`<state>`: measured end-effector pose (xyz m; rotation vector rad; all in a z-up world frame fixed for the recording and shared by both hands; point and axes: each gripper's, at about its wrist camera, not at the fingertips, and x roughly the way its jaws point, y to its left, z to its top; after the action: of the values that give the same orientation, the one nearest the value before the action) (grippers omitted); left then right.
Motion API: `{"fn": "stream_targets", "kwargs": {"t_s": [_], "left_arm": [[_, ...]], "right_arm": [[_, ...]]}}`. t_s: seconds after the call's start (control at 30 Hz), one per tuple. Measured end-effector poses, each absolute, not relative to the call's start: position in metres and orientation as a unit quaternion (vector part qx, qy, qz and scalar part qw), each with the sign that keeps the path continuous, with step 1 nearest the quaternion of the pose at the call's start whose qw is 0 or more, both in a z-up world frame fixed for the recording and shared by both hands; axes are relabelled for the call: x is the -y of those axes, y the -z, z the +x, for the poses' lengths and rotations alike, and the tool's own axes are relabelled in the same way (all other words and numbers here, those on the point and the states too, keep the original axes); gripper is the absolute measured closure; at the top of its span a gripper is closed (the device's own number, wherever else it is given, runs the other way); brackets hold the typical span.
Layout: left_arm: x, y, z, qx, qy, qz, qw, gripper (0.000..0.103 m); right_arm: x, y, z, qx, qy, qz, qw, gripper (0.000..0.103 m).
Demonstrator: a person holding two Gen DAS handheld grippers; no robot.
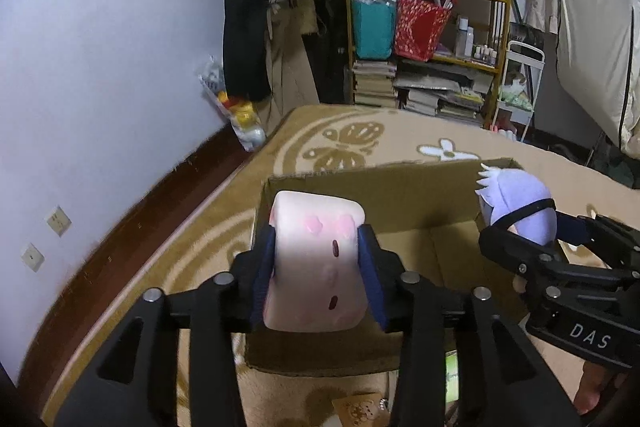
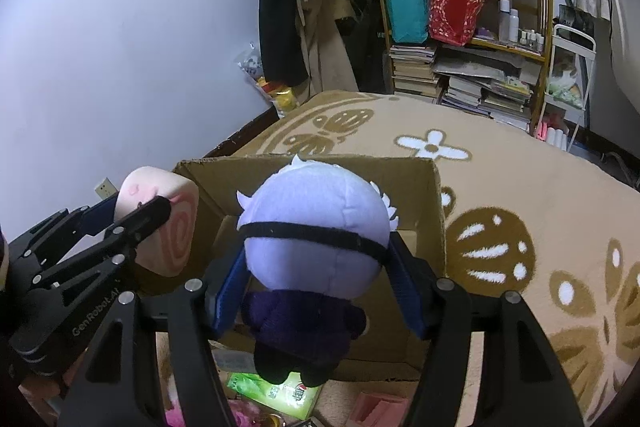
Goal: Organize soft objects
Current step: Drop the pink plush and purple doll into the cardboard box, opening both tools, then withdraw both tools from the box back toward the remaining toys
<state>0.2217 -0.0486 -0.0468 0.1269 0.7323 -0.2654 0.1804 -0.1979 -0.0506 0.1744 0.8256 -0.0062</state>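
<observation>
Left wrist: jaws grip pink cushion (image 1: 316, 267).

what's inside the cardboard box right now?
The open brown cardboard box shows only bare floor. The pink roll-cake plush and lilac-haired doll hide parts of it.

A tan carpet (image 2: 520, 187) with brown butterfly and white flower motifs covered the floor. An open cardboard box (image 2: 424, 187) sat directly on it at centre. At six o'clock lay a green packet (image 2: 272, 393) and a pink item (image 2: 376, 409) (too cropped to identify). At eleven o'clock, by the wall, a clear bag of toys (image 1: 240, 115) rested.
</observation>
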Motion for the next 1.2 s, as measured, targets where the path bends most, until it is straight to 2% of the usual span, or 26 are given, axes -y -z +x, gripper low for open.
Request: {"fn": "stream_targets", "kwargs": {"t_s": [0.03,0.07,0.1,0.2,0.27,0.93,1.2], "left_arm": [[0.047,0.047,0.221,-0.356,0.127,0.059,0.924,0.046],[0.044,0.045,0.219,-0.350,0.122,0.056,0.927,0.033],[0.041,0.044,0.218,-0.345,0.120,0.053,0.929,0.025],[0.033,0.038,0.215,-0.340,0.112,0.044,0.933,0.009],[0.027,0.034,0.214,-0.338,0.102,0.037,0.935,0.003],[-0.020,0.004,0.165,-0.347,0.064,0.015,0.936,0.001],[-0.025,-0.008,0.133,-0.350,0.067,0.039,0.934,0.000]], "right_arm": [[0.198,0.051,0.181,-0.401,0.005,0.084,0.912,0.031],[0.198,0.051,0.181,-0.401,0.007,0.083,0.912,0.030],[0.199,0.049,0.179,-0.400,0.010,0.082,0.913,0.025],[0.202,0.043,0.175,-0.390,0.023,0.084,0.917,0.006],[0.205,0.039,0.172,-0.387,0.032,0.086,0.918,0.000],[0.184,0.004,0.124,-0.391,0.044,0.052,0.918,0.000],[0.172,-0.015,0.099,-0.387,0.032,0.052,0.920,0.000]]}}
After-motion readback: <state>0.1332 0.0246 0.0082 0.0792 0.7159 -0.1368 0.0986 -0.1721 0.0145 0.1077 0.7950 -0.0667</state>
